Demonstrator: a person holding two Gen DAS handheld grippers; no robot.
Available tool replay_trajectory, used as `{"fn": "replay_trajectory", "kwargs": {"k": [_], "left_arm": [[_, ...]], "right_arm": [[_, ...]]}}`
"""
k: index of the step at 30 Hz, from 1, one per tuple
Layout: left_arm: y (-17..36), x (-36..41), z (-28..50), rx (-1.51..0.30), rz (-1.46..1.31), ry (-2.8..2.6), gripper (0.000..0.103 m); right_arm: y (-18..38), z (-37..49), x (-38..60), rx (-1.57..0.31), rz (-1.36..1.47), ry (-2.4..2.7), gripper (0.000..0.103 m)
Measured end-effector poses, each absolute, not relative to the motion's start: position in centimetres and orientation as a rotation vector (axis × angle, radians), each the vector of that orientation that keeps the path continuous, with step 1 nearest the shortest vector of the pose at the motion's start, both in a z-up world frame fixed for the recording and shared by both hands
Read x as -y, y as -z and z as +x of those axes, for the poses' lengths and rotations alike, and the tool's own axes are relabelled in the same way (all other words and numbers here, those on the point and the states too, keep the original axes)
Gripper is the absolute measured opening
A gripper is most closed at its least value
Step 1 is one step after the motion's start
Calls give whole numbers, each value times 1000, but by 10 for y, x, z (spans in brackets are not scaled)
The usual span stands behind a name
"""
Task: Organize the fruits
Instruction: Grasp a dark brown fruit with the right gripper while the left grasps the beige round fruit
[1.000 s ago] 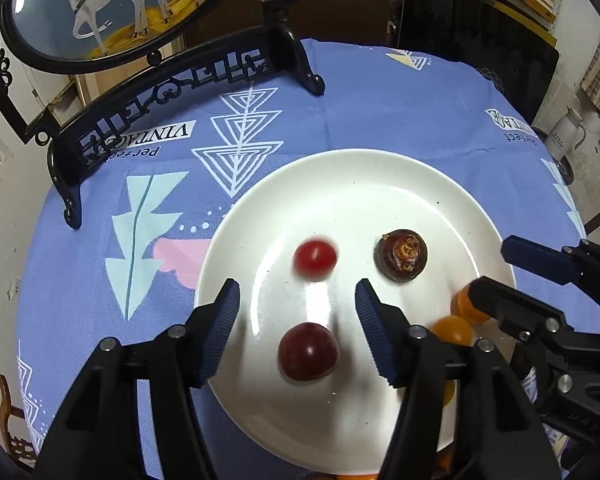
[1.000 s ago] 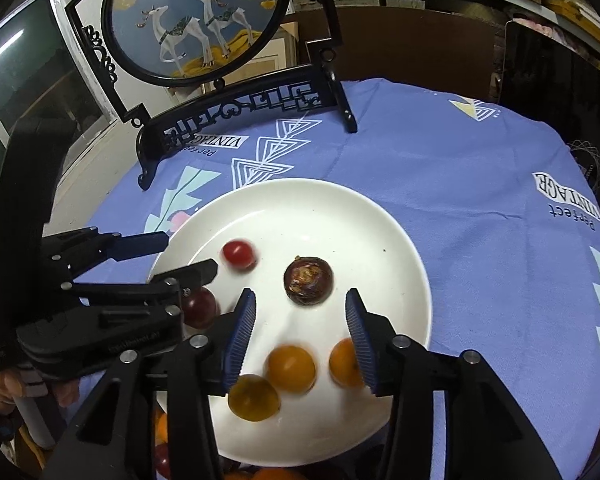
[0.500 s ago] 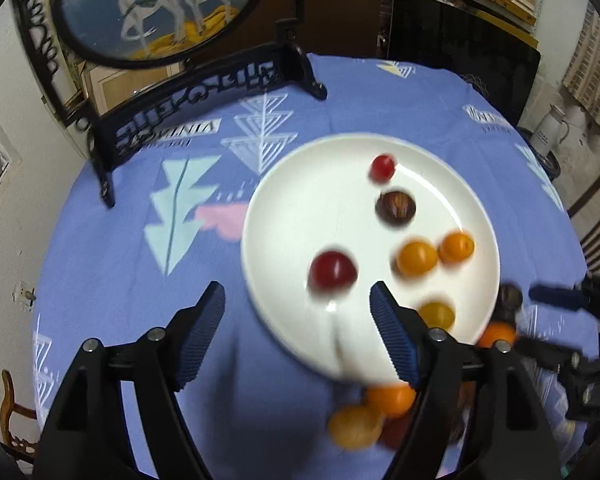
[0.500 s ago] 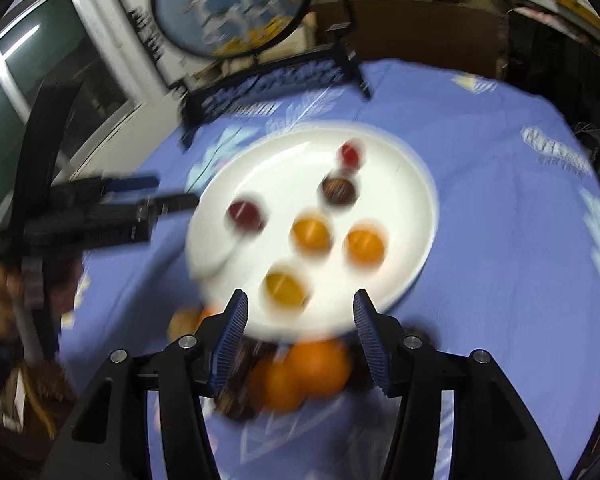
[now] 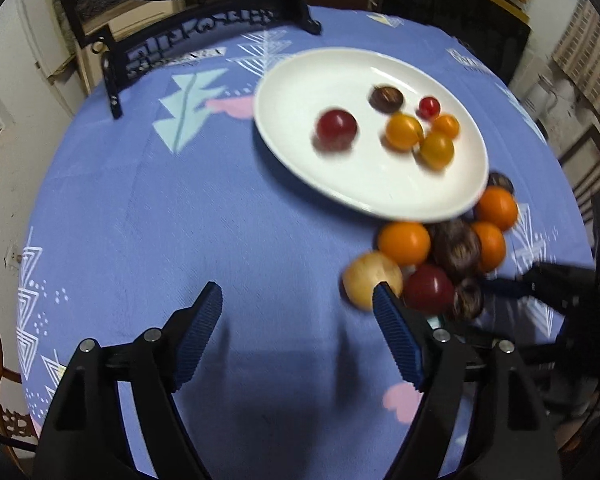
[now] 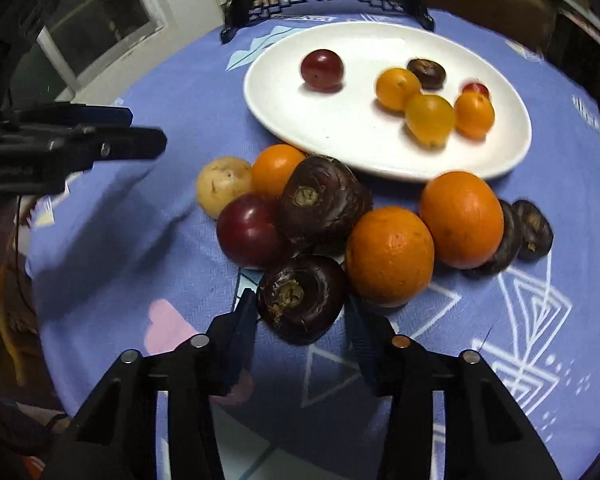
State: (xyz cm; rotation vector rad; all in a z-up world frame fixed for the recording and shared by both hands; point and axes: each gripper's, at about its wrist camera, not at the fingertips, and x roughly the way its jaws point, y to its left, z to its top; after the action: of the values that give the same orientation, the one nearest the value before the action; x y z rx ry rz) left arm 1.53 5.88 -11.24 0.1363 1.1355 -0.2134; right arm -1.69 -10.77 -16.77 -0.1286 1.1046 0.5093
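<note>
While both grippers sit back from the plate, noting progress. White plate (image 6: 512,148) on blue tablecloth (image 6: 148,224): six small fruits in it, namely dark red plum-like fruit (image 6: 322,69), three small orange fruits (image 6: 430,120), one cherry tomato (image 6: 475,89), one dark brown water-chestnut-like piece (image 6: 426,73). Roughly half done, by estimate.

Left to move, piled on cloth just beside plate's near rim: three oranges (image 6: 389,255), pale yellow fruit (image 6: 223,184), red plum (image 6: 250,230), large dark brown bulb (image 6: 324,200), second dark bulb (image 6: 300,298), two flat dark pieces (image 6: 534,230) behind the right-hand orange. Pile items touching one another.

Right gripper (image 6: 302,334): fingers apart, flanking the near dark bulb; contact not confirmed, probably not clamped yet. Likely next pick.

Left gripper (image 5: 298,336): fingers wide apart, nothing between them, over bare cloth; right finger tip overlapping the pale yellow fruit in left wrist view, contact unclear.

Left wrist view blurred.
</note>
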Motion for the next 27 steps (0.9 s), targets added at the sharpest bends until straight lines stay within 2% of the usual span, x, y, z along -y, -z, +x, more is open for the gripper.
{"fn": "replay_trajectory", "kwargs": {"k": [15, 17, 18, 22, 27], "left_arm": [[159, -20, 34, -1119, 296, 341, 75], [157, -18, 38, -1127, 282, 380, 57], [156, -17, 37, -1136, 279, 400, 42], [154, -18, 37, -1161, 257, 399, 41], [117, -32, 31, -1108, 173, 373, 41]], "right_arm": [[159, -40, 162, -1138, 53, -427, 45], [160, -44, 162, -1137, 61, -424, 45], [160, -42, 159, -1137, 63, -424, 45], [157, -46, 161, -1125, 61, -427, 45], [138, -40, 158, -1077, 60, -452, 44]]}}
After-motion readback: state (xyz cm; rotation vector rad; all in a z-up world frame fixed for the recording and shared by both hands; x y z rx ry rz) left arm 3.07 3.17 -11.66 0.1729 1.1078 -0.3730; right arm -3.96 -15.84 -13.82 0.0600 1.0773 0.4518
